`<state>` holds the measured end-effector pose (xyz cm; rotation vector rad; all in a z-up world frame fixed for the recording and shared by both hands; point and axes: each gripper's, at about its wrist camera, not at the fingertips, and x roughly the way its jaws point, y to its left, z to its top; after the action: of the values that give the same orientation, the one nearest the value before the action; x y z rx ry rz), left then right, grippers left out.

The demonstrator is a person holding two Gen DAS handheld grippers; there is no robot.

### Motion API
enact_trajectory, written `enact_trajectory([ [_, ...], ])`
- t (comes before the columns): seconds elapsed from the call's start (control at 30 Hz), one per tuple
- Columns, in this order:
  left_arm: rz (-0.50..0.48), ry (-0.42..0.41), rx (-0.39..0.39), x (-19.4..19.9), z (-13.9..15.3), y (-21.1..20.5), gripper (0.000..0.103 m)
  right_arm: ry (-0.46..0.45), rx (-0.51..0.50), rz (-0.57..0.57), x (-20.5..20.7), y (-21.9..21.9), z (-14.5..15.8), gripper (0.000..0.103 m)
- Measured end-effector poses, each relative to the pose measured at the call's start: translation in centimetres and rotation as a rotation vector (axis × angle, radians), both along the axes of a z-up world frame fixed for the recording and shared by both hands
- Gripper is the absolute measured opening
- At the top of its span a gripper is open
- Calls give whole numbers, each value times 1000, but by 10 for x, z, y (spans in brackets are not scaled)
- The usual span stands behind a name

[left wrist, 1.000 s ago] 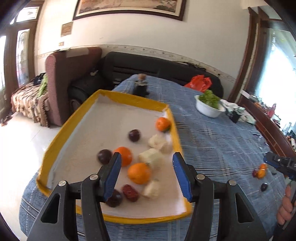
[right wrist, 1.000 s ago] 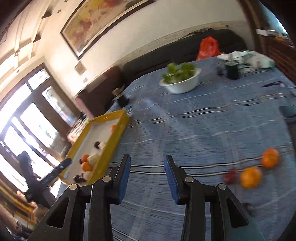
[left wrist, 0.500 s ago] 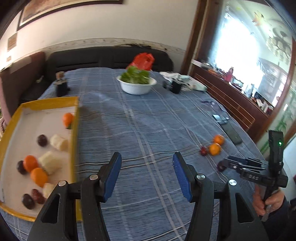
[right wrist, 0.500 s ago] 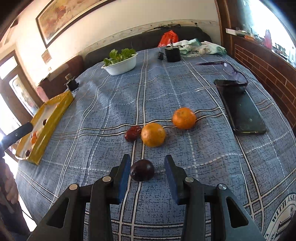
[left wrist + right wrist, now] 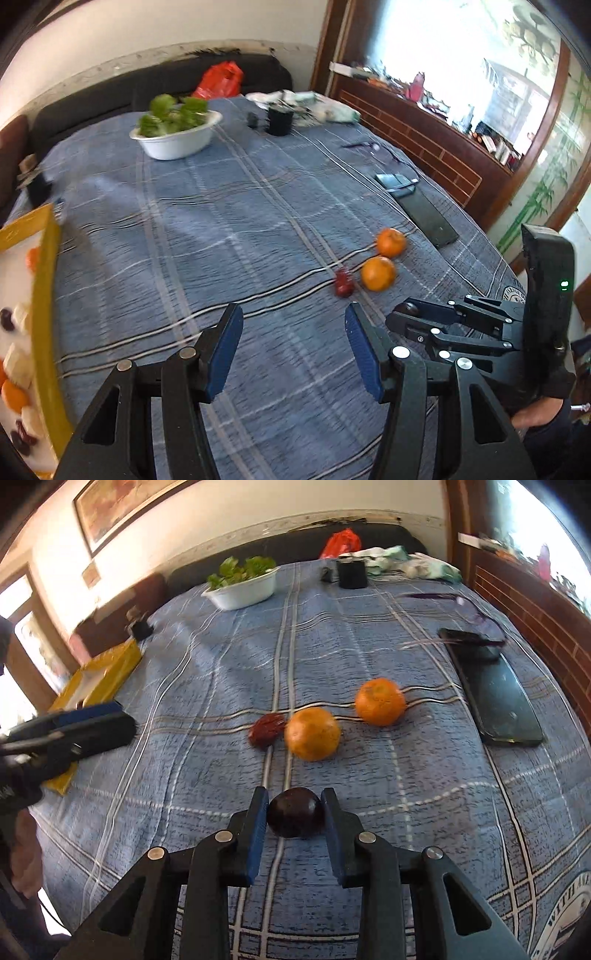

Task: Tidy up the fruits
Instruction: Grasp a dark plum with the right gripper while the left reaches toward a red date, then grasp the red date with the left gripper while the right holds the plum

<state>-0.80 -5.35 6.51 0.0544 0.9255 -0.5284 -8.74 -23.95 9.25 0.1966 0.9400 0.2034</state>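
- Since a second before, the left gripper (image 5: 291,347) had swung away from the yellow tray (image 5: 44,295) toward the loose fruit, and the right gripper (image 5: 293,812) had dropped onto the dark plum (image 5: 295,812), its jaws having just closed.
- Left of the plum, the tray sat at the table's edge with sorted fruit on its white liner, probably the goal for the rest.
- Just beyond the plum, the left gripper's fingers stood apart and empty over the blue cloth (image 5: 221,206), likely freed for the next pick.
- The right gripper's pads were clamped on the plum's sides, the plum apparently resting on the cloth.
- Beyond the plum lay a red date (image 5: 266,729) touching one orange (image 5: 312,734), a second orange (image 5: 380,701) further right.
- Far right of the plum lay a phone (image 5: 495,698), clear of the fruit.
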Motion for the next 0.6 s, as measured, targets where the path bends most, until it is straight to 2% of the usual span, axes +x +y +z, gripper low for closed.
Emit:
enact_trajectory([
  [0.13,-58,39,20,14,-9,-29,44,-14,153,-80,-3,-30,0,32],
  [0.17,-69,51,22,17,-12,-34,37,-14,174,-95,-3,-34,0,32],
  [0.23,-88,78,41,24,-19,-45,32,-8,210,-94,-2,-38,0,32],
  [0.5,-134,108,75,37,-34,-67,26,-50,224,-81,-8,-38,8,32],
  [0.6,-142,118,97,41,-41,-74,19,-57,239,-83,-9,-40,8,32],
])
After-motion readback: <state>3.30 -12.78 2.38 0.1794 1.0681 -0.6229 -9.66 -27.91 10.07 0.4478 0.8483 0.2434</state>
